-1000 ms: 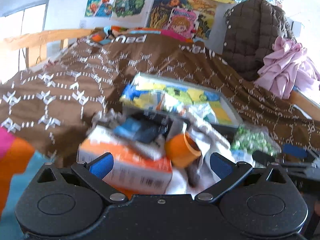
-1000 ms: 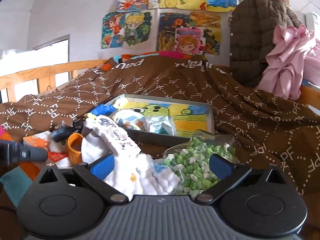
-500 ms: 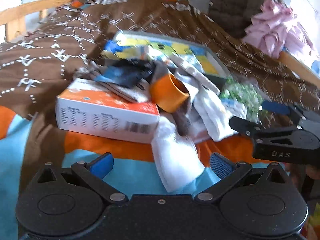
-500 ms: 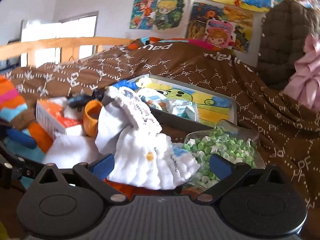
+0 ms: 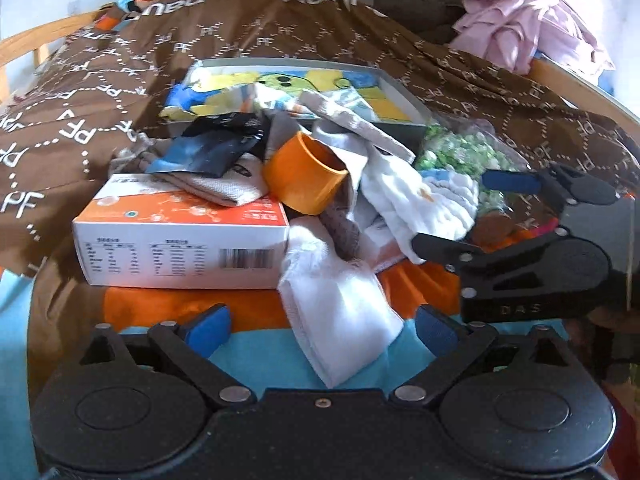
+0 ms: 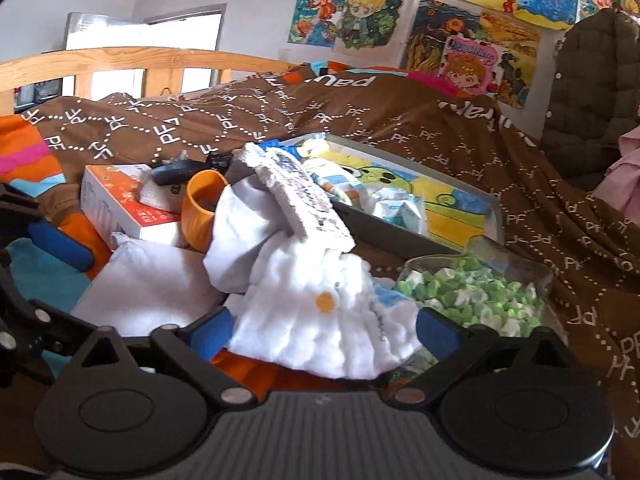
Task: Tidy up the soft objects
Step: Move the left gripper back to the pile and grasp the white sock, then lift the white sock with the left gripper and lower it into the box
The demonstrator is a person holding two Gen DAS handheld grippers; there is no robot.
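White cloth (image 5: 340,312) now lies between the left gripper (image 5: 323,330) and its open jaws (pulled back from the pile); right gripper (image 6: 323,330), open too, frames the fluffy towel (image 6: 332,316).

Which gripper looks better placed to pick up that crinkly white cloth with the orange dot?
Probably the right gripper: its open jaws already flank the crinkly white cloth. The left gripper faces a flat white sock instead.

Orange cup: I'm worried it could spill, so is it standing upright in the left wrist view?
No, the orange cup lies tipped on its side, mouth facing right, leaning against the orange-and-white box.
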